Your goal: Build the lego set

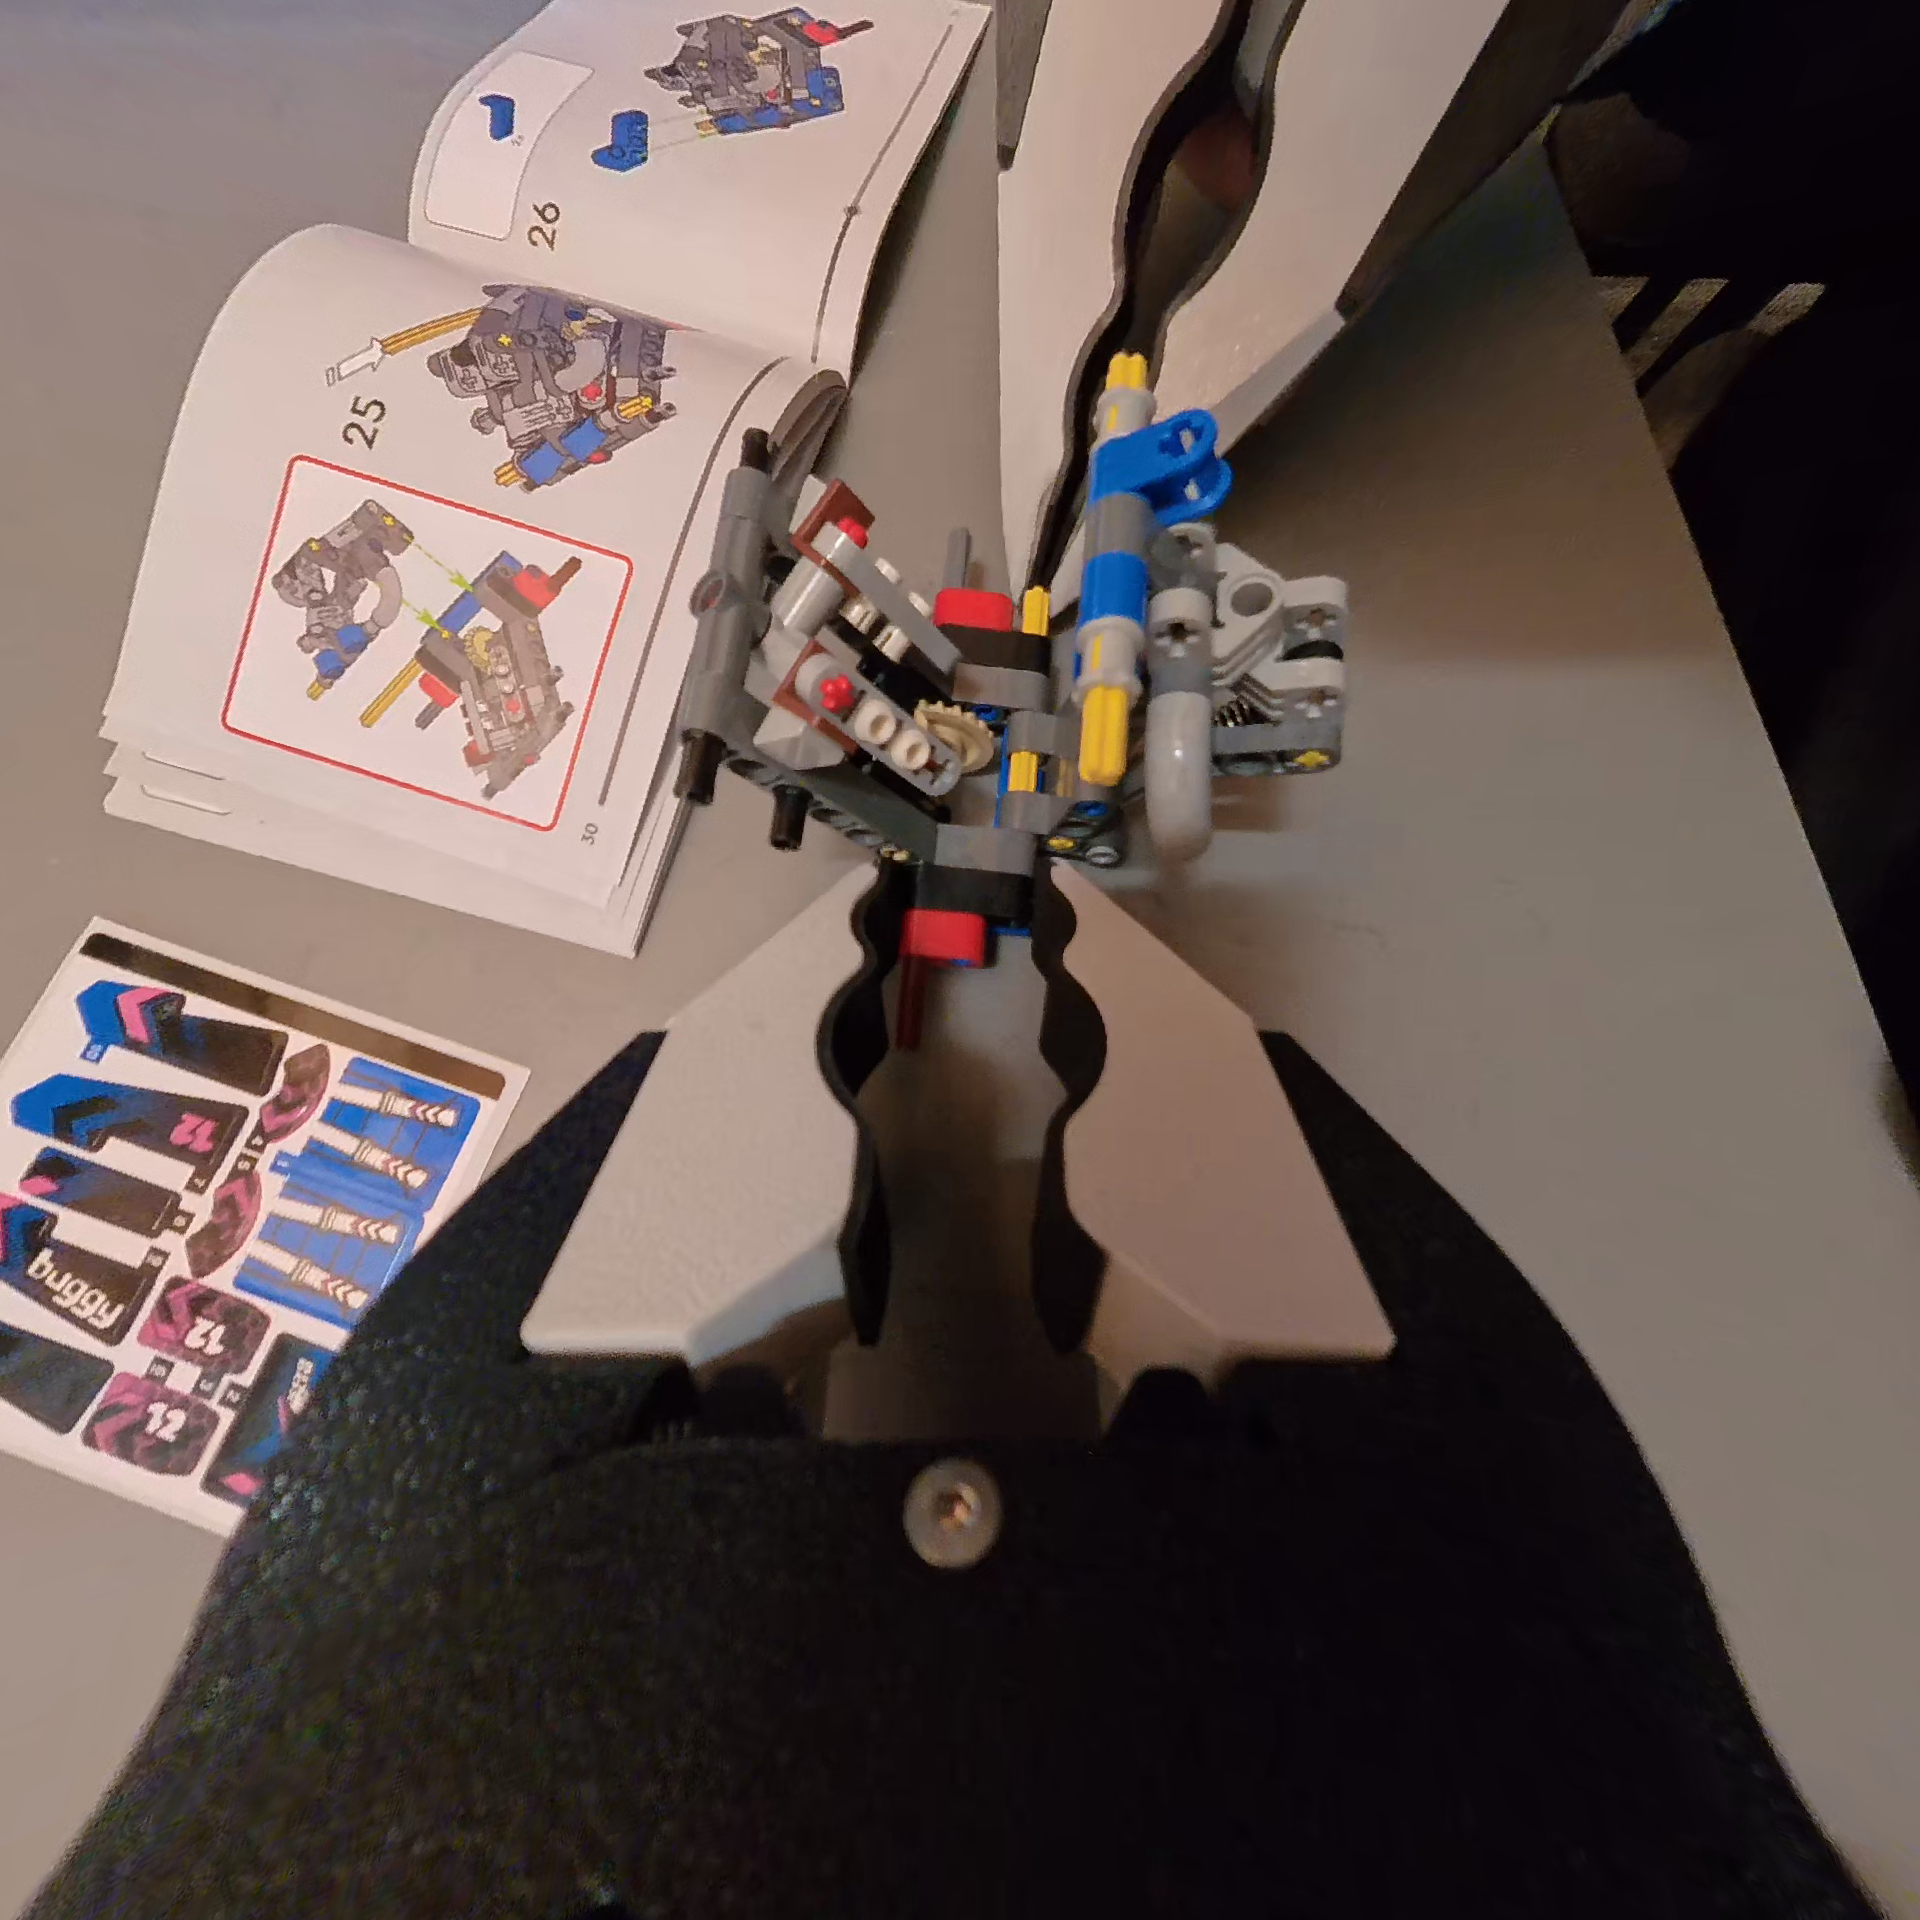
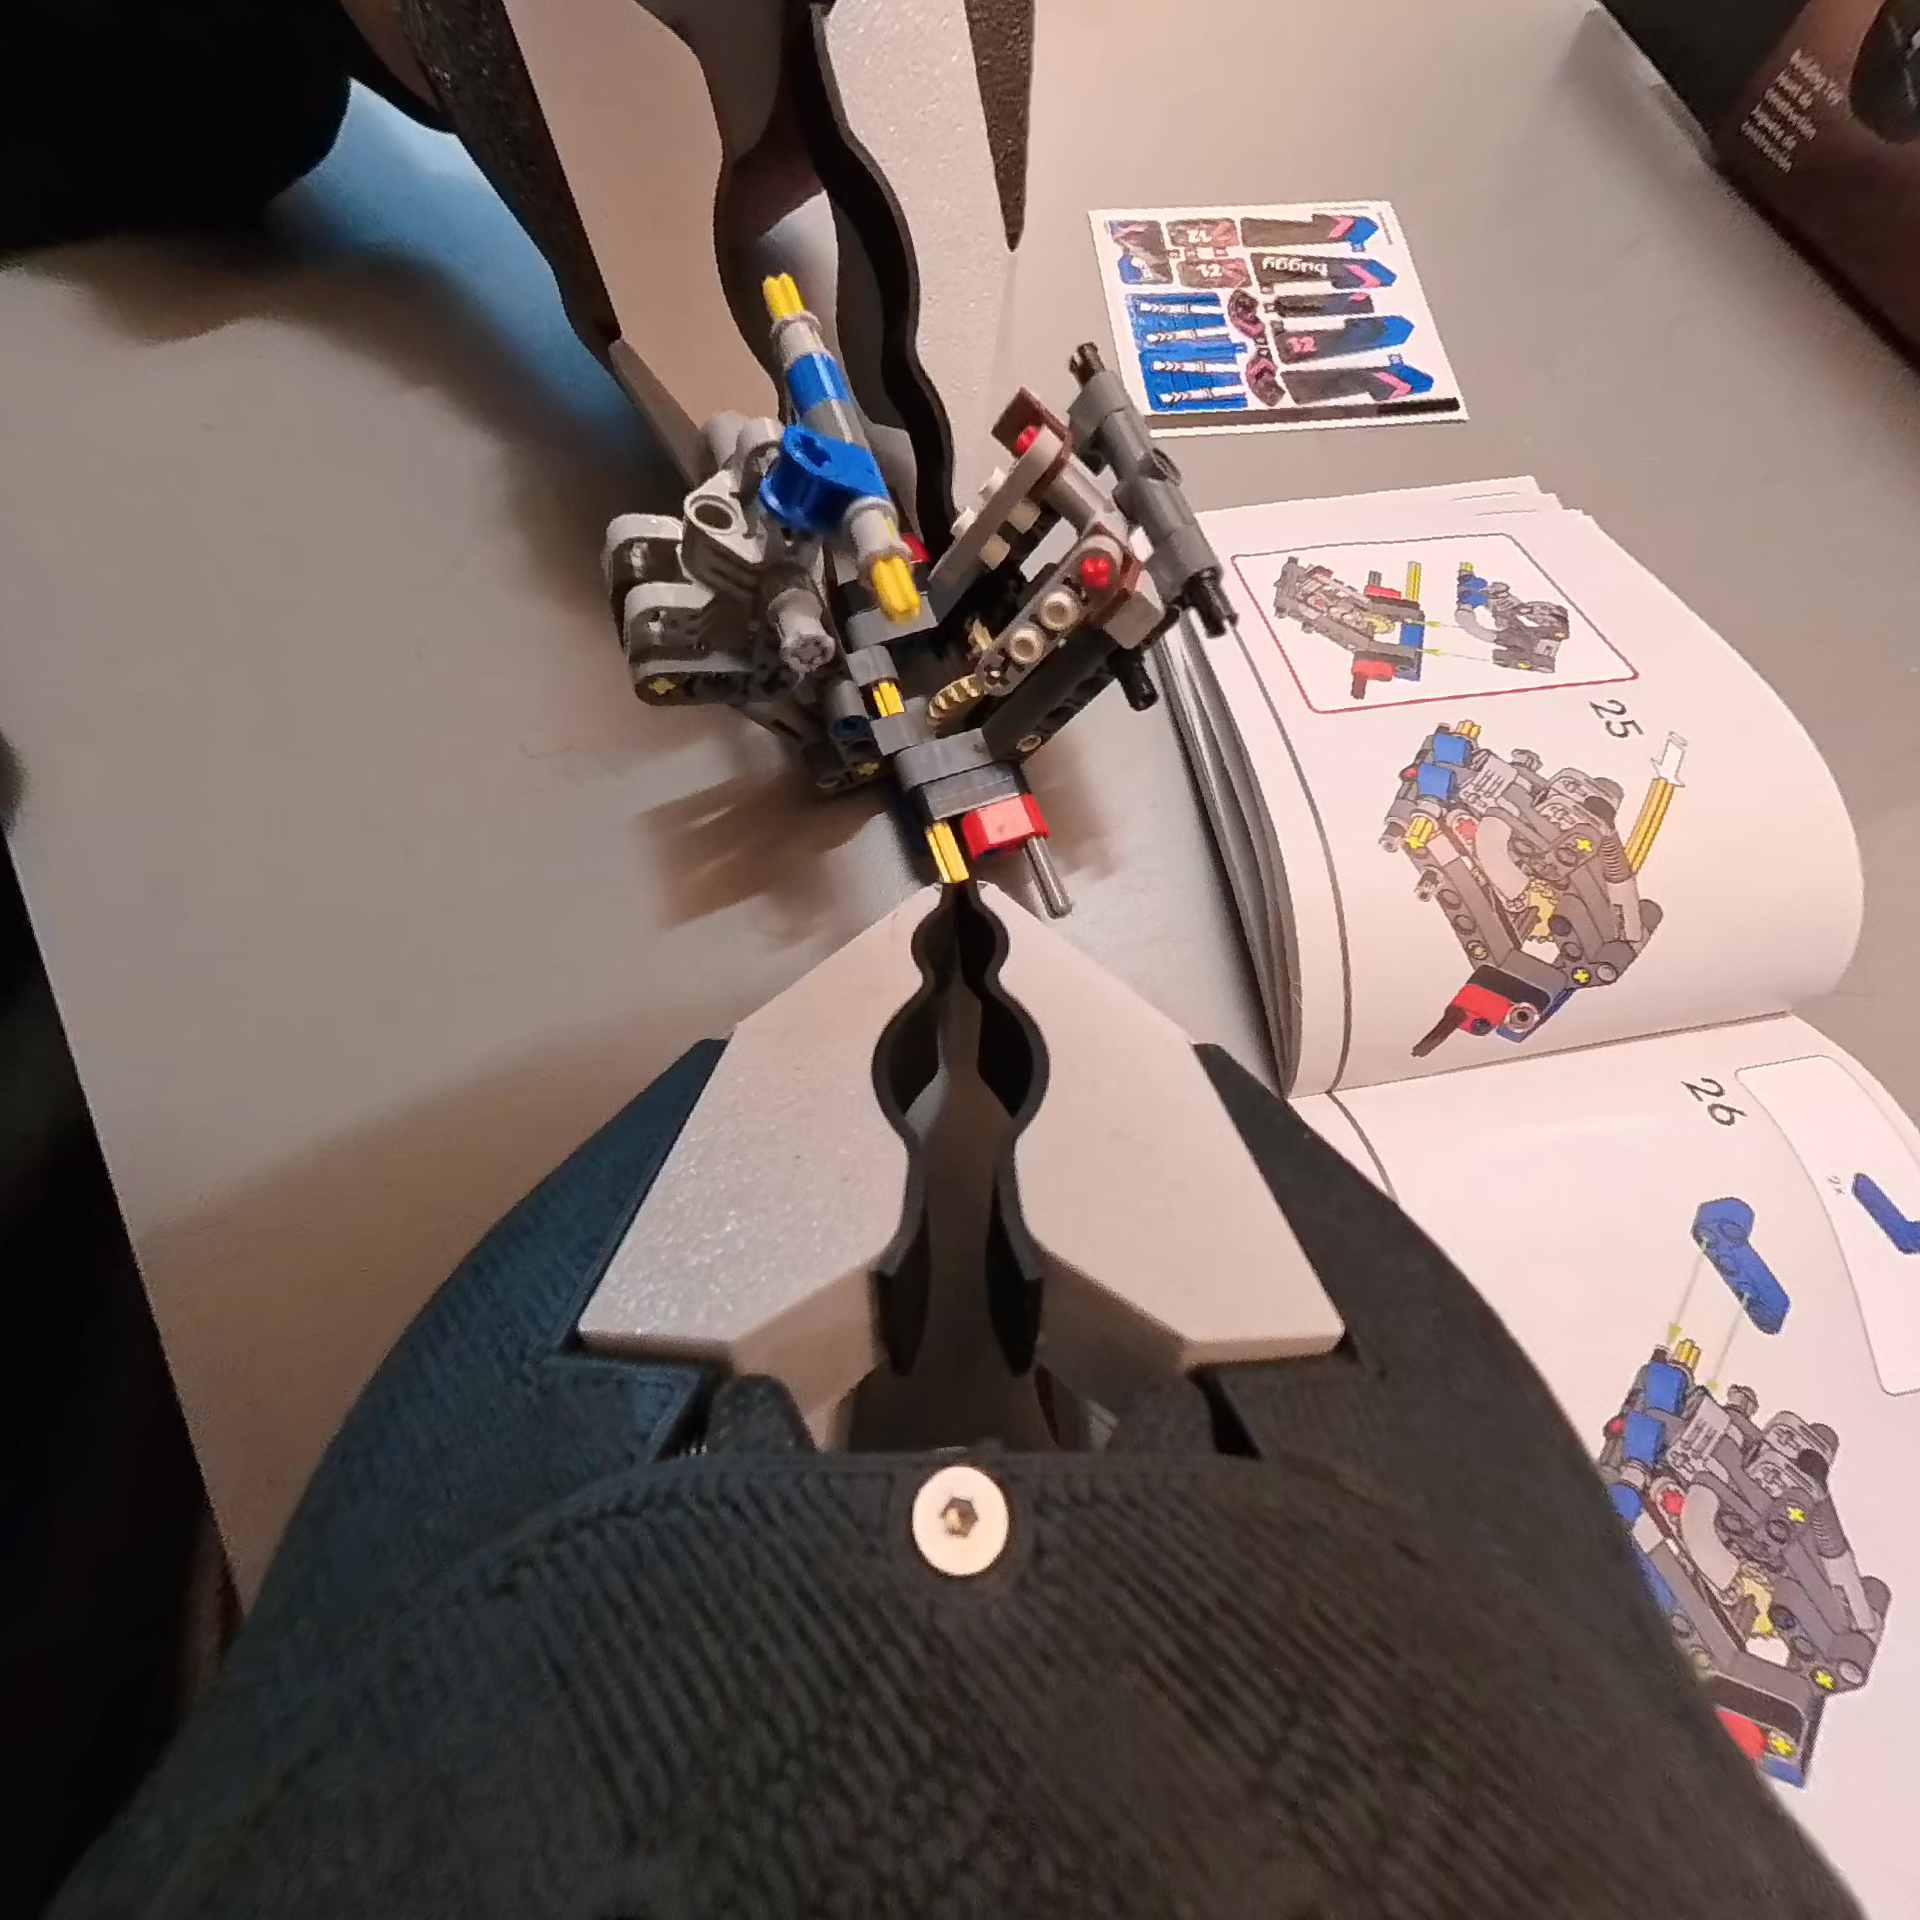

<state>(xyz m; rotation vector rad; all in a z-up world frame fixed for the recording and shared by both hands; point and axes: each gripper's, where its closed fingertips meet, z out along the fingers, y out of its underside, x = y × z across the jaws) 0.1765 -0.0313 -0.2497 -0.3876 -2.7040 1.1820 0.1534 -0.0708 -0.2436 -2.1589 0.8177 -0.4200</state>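
A partly built lego model [image 1: 873,675] of grey, black, blue, red and yellow parts hangs between my two grippers, low over the grey table [image 1: 1455,935]. My left gripper [image 1: 956,904] is shut on the model's red and black end. In the right wrist view the model [image 2: 987,644] lies straight ahead. My right gripper [image 2: 956,899] is shut on the tip of a yellow axle [image 2: 943,852] at the model's other end. Each gripper shows in the other's view, reaching in from the top: the right gripper [image 1: 1039,582] and the left gripper [image 2: 930,530]. A blue connector [image 1: 1174,468] sits on a second yellow axle.
An open instruction booklet [image 1: 416,540] lies beside the model, and also shows in the right wrist view [image 2: 1558,810]. A sticker sheet [image 1: 208,1195] lies next to it, seen too in the right wrist view [image 2: 1278,312]. A brown box [image 2: 1829,156] stands at the table's far corner. The table edge [image 1: 1766,727] runs close by. Some 6 cm of space lies between my two pairs of fingers.
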